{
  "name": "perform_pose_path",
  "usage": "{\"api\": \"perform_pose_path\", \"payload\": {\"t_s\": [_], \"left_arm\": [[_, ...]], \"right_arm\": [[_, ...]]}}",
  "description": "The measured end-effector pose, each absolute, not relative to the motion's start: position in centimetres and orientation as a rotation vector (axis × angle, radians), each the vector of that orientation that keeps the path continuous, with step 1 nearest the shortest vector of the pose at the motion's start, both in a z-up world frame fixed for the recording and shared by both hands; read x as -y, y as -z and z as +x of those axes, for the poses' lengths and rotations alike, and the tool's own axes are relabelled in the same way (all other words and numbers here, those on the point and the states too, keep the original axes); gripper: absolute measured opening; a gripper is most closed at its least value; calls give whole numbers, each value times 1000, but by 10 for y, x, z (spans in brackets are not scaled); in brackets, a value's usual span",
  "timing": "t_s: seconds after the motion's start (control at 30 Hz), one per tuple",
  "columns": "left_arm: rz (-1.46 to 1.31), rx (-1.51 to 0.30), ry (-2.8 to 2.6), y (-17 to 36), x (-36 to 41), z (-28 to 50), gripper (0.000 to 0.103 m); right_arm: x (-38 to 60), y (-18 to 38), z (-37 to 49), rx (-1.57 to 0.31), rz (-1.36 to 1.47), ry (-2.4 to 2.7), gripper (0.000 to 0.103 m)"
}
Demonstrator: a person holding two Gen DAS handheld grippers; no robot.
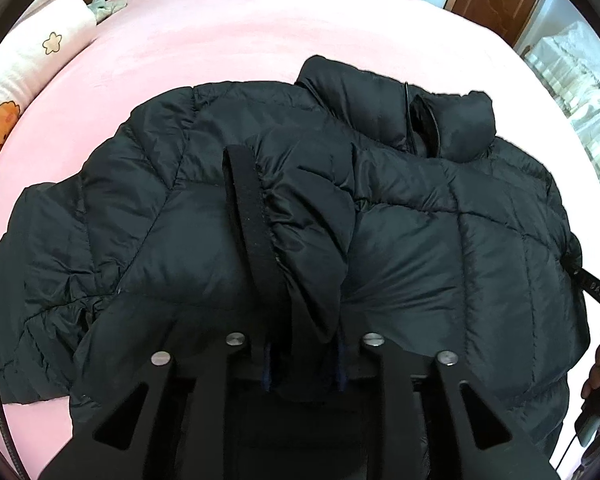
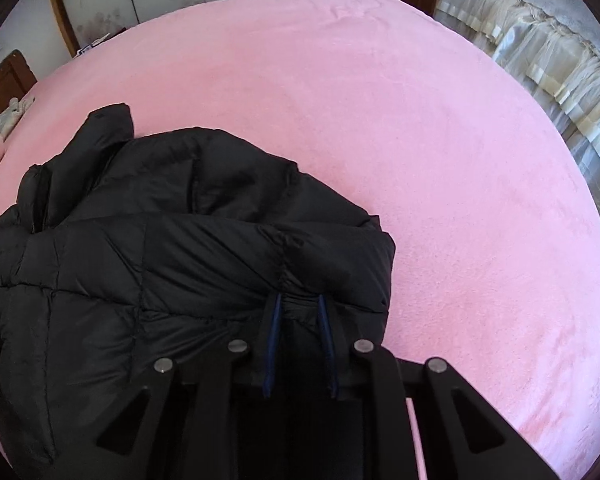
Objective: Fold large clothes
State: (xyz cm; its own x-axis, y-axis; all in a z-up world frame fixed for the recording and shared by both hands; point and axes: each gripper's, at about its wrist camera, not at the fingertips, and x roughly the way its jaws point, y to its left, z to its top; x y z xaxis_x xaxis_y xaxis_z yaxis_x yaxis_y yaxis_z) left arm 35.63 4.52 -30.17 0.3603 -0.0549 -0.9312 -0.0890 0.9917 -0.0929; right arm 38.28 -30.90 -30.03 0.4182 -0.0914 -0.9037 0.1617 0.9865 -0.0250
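A black quilted puffer jacket (image 1: 420,240) lies spread on the pink bed (image 1: 260,32), collar (image 1: 452,120) toward the far edge and hem toward the near edge where we stand. We judge the fold to be in its early stage: a sleeve has been brought in over the chest. Its cuff (image 1: 312,240), edged by a black strap (image 1: 248,216), hangs between the fingers of our left gripper (image 1: 304,356); the jaws sit close on either side, but dark cloth hides the pads, so we cannot tell whether they pinch it. Our right gripper (image 2: 298,320) meets the jacket's right-hand fold, near the middle of the bed, jaws drawn close with a ridge of padding between the blue-edged pads (image 2: 271,344); they appear clamped on it. Next, we judge, that side must be lifted and carried across the body, kept taut so the filling lies flat. Small pale characters show on a black bar (image 1: 596,288) at the right of the left wrist view, too small to read. Patterned pillows (image 1: 28,64) line the bed's left edge.
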Motion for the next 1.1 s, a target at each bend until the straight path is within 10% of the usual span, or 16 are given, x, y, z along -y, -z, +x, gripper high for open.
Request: {"api": "perform_pose_path", "payload": {"t_s": [0.17, 0.5, 0.67, 1.1], "left_arm": [[-172, -1213, -23, 295, -53, 362, 44], [-191, -1012, -89, 236, -71, 352, 47], [-60, -1049, -21, 255, -37, 370, 16], [78, -1174, -82, 310, -22, 383, 15]], "right_arm": [[312, 282, 371, -1128, 112, 155, 17], [287, 241, 325, -1097, 224, 46, 23], [256, 242, 311, -1075, 96, 6, 42], [245, 301, 319, -1143, -66, 31, 42]]}}
